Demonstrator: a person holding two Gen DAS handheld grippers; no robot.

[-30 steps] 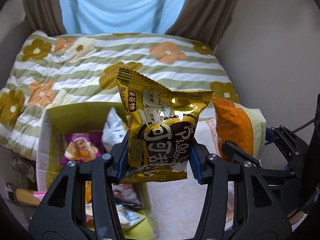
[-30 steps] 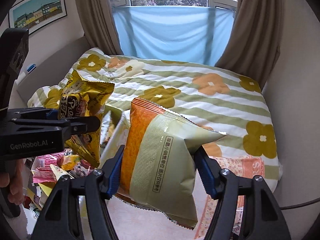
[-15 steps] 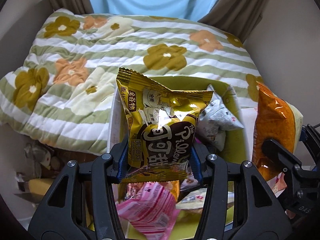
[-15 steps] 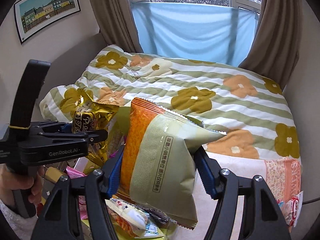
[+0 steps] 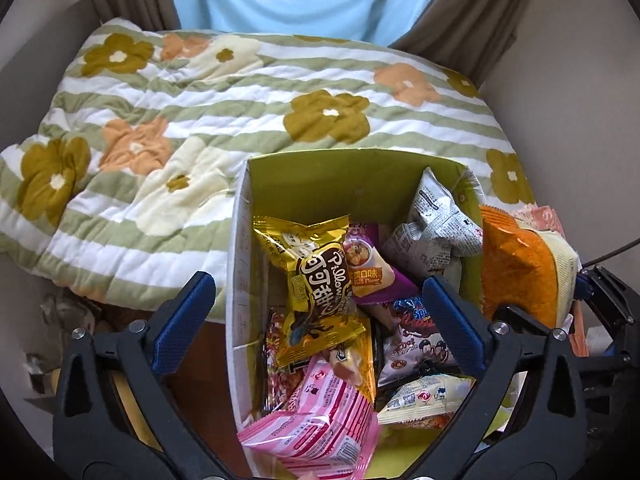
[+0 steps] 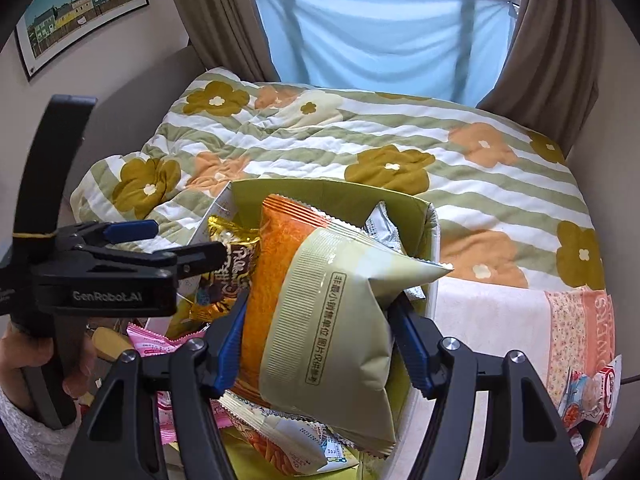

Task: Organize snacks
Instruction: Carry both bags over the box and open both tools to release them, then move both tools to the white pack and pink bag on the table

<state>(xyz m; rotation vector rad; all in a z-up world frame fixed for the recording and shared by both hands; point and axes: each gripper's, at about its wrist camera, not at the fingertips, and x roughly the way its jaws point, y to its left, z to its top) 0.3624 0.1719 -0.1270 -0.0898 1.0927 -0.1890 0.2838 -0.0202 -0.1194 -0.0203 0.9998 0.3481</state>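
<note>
over the green box, the left gripper hangs spread, gold packet lying inside; the right gripper, pinching the orange bag, likely releases next at 6 o'clock.

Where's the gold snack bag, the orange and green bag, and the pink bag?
gold snack bag [image 5: 316, 276]: left wrist view, brown label.
orange and green bag [image 6: 320, 304]: right wrist view, pale green back.
pink bag [image 5: 316, 412]: left wrist view, striped front.

Your left gripper and right gripper are showing black plastic frames, blue ribbed pads, silver screws and white "GenRobot.AI" lettering. Your left hand is showing bare skin under a white knitted sleeve.
</note>
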